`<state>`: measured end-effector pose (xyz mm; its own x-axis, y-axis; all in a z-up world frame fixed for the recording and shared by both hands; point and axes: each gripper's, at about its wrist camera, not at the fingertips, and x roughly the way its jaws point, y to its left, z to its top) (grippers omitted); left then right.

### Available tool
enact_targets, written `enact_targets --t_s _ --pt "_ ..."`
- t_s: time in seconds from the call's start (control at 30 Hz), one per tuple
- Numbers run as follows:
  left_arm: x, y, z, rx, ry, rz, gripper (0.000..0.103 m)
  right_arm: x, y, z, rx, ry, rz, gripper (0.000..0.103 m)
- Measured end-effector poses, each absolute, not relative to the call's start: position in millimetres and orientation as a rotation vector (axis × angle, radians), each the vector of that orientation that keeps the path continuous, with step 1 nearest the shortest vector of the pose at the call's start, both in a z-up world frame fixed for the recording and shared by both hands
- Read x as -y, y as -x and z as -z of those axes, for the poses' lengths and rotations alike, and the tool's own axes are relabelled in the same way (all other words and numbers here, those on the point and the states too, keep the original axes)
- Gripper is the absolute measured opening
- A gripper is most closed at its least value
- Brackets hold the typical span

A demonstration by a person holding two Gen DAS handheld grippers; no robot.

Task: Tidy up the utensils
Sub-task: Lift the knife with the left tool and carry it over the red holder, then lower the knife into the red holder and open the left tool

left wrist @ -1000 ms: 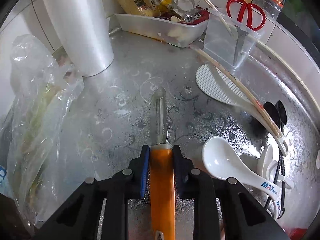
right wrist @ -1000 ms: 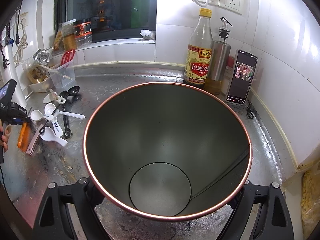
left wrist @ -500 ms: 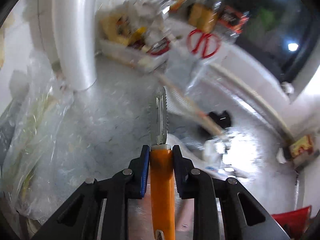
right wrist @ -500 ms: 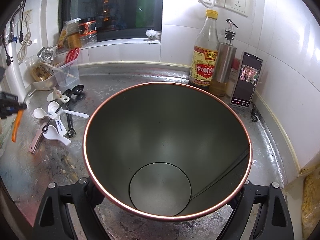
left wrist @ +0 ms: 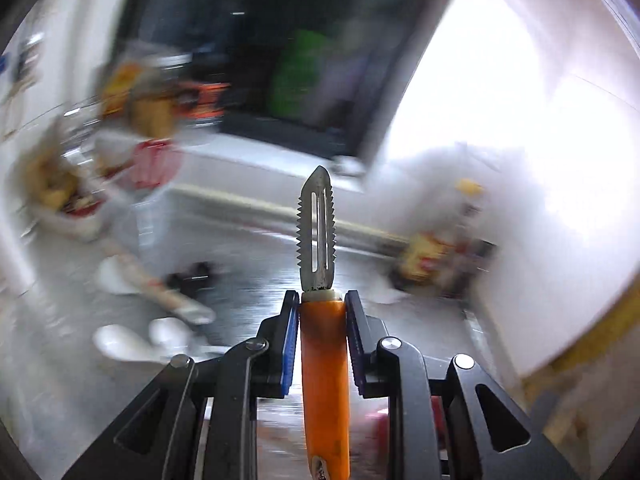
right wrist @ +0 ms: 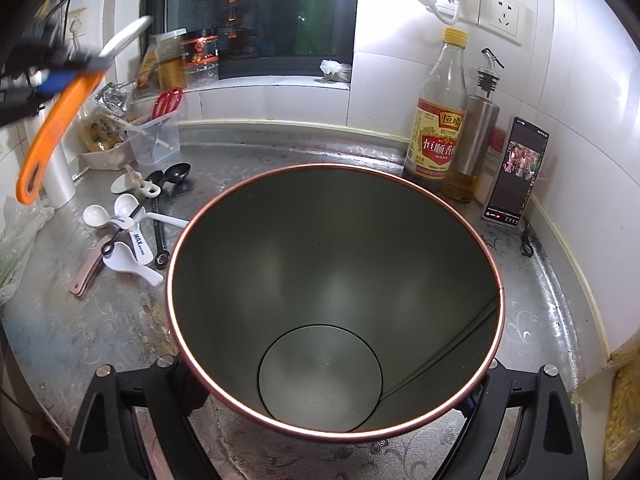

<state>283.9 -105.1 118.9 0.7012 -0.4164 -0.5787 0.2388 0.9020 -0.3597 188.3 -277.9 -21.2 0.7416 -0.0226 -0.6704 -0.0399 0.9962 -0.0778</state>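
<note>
My left gripper point(left wrist: 322, 306) is shut on an orange-handled peeler point(left wrist: 323, 380), whose serrated steel blade point(left wrist: 316, 228) points forward, raised in the air. In the right wrist view the peeler point(right wrist: 56, 120) hangs high at the upper left, above the counter. My right gripper point(right wrist: 332, 412) is shut on a tall empty metal canister with a copper rim point(right wrist: 496, 292); its mouth faces the camera and its fingertips are hidden behind it. White spoons point(right wrist: 132, 256), black measuring spoons point(right wrist: 168, 180) and a pink utensil point(right wrist: 86, 274) lie on the counter left of the canister.
A clear bin with red scissors point(right wrist: 166, 104) and a food tray point(right wrist: 104, 148) stand at the back left. A vinegar bottle point(right wrist: 438, 120), steel oil bottle point(right wrist: 478, 132) and phone point(right wrist: 516, 168) stand at the back right. A white roll point(right wrist: 60, 176) stands far left.
My left gripper lifted the peeler off the counter and swung it up and to the right; its view is blurred. The right gripper and canister stayed nearly still.
</note>
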Motion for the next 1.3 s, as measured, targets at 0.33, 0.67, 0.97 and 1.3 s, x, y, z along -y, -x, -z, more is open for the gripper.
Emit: enact_targets --t_s 0.33,0.67,0.97,1.3 --pt "193 -291 -133 -0.671 0.289 0.639 0.023 279 -188 21 -0.731 0.101 -0.032 0.092" --pt "232 -302 -100 -0.733 0.312 0.735 0.023 280 -188 22 -0.723 0.107 -0.045 0.092" --pt "223 -290 -80 -0.779 0.321 0.72 0.023 281 -188 22 -0.721 0.105 -0.045 0.092" --pt "216 -271 -75 -0.844 0.328 0.763 0.023 282 -188 23 -0.72 0.101 -0.04 0.092"
